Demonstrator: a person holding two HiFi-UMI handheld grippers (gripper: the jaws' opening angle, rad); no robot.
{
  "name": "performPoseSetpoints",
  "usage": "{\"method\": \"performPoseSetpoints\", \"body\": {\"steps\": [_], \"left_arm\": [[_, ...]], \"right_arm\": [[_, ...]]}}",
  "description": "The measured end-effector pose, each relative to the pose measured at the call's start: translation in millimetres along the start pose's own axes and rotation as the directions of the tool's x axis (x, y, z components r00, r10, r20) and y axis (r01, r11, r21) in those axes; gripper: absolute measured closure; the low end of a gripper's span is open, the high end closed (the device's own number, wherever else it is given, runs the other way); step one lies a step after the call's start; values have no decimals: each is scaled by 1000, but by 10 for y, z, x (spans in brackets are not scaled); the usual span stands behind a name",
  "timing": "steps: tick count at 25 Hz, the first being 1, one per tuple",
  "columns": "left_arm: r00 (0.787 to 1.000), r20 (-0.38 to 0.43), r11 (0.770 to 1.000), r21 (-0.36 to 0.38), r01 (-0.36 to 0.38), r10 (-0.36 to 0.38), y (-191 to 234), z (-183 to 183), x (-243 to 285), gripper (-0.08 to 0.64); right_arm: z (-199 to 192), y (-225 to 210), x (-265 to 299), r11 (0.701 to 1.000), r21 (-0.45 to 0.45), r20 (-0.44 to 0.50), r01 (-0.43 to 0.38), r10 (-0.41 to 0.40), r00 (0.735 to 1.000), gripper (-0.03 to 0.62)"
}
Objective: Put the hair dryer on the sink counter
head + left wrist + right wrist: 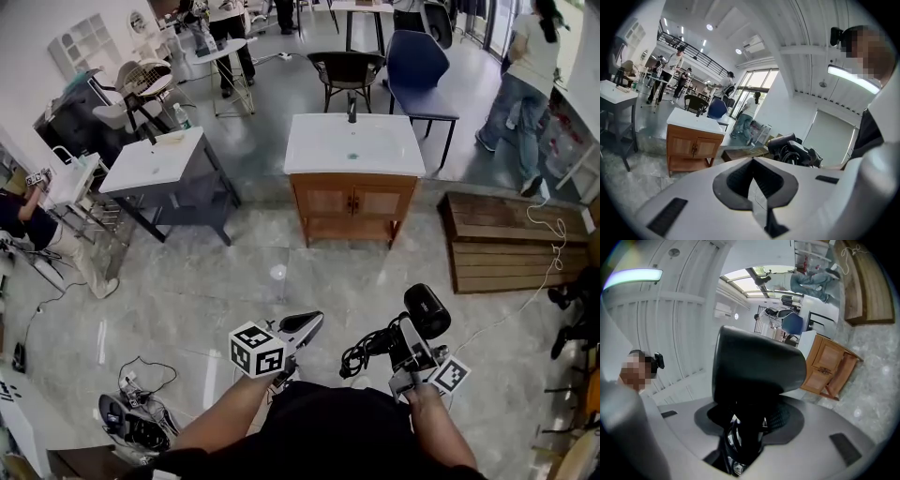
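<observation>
The right gripper (409, 349) is gripping the hair dryer (427, 311) by its handle between widely parted jaws, the left gripper (298, 330) is seemingly riding closed and empty, and the sink table (354, 202) is standing well ahead, so the placing is not yet done.

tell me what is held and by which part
The right gripper grips the black plastic hair dryer by its handle; the left gripper is empty.

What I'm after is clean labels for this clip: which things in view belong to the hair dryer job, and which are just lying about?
Job: hair dryer, clamped in the right gripper; sink counter on the wooden cabinet, probably the target.
Lying about: grey sink stand; blue chair; wooden platform; floor cables; left gripper, shut and empty.
</observation>
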State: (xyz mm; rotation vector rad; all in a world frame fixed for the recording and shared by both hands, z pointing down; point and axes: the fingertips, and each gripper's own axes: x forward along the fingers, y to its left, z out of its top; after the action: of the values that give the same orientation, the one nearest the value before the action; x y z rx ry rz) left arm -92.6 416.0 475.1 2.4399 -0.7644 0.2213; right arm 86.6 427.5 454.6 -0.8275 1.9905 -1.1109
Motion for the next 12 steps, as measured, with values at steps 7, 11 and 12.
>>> {"method": "performPoseSetpoints", "body": {"steps": [7,11,12], "left_arm": [[999,22,999,-1,-48,48,-221,-37,299,560],[995,21,996,-5,-95,95,-300,-84,433,560],[994,17,994,-4,-107,107,-315,-103,462,560]], "right_arm": [[392,-49,-266,999,-14,-23,-30,30,999,423],[592,-160,-447,1000,-14,-26,-18,17,1000,423],[634,-185,-485,1000,-12,-26,-15,15,1000,423]]}}
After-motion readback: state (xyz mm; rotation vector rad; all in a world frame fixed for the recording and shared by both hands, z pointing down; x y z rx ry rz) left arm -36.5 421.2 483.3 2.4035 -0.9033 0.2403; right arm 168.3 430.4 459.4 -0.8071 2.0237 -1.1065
